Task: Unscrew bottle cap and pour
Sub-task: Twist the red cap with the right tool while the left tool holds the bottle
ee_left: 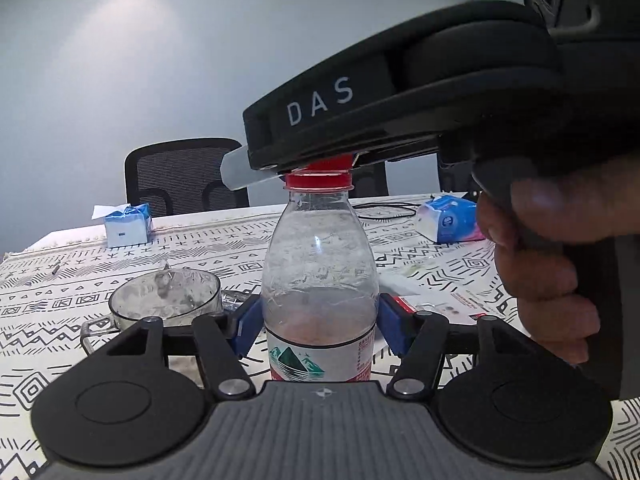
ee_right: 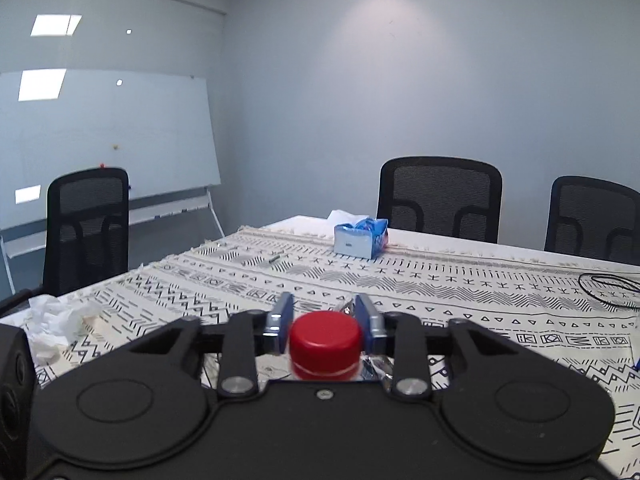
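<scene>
Upright clear bottle (ee_left: pixel 319 280), part-filled, red cap (ee_right: pixel 325 340) on, beside empty clear measuring cup (ee_left: pixel 166 300).

A clear, scuffed plastic bottle (ee_left: pixel 319 276) with a glossy paper-like label wears a smooth red plastic cap (ee_right: pixel 325 339). Matt black plastic forms the left hand-held gripper (ee_left: pixel 318 322), its blue pads (ee_left: pixel 390 326) dull, its pivot pins bright metal. A woven cloth (ee_right: pixel 400 280) printed in black covers the worktop, beside a cloudy transparent measuring cup (ee_left: pixel 166 298).
</scene>
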{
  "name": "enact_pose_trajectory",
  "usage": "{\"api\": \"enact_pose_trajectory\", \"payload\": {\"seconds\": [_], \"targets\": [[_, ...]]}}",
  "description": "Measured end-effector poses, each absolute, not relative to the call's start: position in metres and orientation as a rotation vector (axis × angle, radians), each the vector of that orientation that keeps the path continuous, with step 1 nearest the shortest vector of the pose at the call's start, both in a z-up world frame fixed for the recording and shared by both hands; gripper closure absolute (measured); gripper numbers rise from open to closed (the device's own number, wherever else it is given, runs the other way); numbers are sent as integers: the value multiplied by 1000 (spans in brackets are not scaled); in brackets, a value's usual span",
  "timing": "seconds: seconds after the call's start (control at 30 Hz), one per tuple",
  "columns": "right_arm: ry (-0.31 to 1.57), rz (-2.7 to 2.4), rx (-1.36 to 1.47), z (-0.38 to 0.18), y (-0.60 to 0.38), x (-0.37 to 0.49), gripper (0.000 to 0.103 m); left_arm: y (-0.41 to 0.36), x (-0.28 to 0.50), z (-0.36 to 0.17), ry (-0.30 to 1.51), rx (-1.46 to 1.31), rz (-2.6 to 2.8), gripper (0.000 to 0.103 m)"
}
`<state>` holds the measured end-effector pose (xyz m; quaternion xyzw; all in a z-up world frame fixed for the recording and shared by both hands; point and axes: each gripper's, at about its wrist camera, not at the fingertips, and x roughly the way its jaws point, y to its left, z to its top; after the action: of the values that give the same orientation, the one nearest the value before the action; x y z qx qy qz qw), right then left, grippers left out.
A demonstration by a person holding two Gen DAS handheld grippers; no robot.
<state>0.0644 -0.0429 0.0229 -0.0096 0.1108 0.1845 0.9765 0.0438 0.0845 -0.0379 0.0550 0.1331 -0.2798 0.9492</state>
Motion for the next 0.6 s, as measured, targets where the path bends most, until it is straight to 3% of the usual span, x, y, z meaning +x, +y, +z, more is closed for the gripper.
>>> {"api": "enact_pose_trajectory", "payload": {"seconds": [0.4,0.6], "targets": [[186,697,-45,19,-79,83,69,89,42,-38,258,99,-608,45],[192,547,-27,24,-64,61,65,89,43,-38,261,81,-590,45]]}}
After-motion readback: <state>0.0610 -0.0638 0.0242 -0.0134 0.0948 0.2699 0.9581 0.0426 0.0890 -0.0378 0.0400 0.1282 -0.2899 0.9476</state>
